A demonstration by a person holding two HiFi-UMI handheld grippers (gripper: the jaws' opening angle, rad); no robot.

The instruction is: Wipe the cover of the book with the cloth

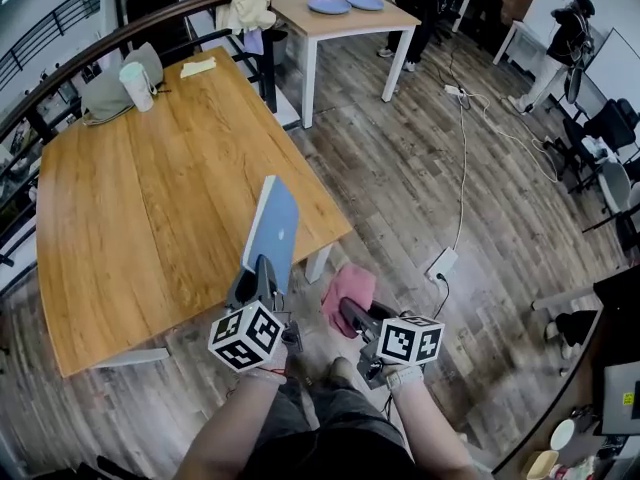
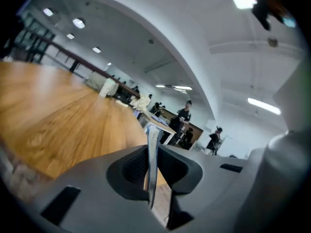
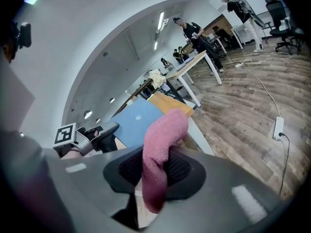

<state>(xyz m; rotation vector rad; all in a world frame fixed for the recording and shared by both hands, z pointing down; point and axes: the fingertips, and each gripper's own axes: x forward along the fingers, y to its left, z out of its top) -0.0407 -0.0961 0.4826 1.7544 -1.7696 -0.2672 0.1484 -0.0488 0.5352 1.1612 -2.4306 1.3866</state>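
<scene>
One cup (image 1: 137, 85) on table (image 1: 150, 198); book (image 1: 273, 231), cloth (image 1: 347, 290) aloft

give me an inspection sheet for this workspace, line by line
surface: wooden table, things only at its far end
job's things: blue book held upright past the table's near edge; pink cloth beside it, apart from the cover
clutter: white cup, grey bundle, yellow paper
grippers: left gripper shut on the book; right gripper shut on the cloth
cables: white cable and power strip on the floor
surroundings: second table with blue plates, people standing, office chairs
</scene>
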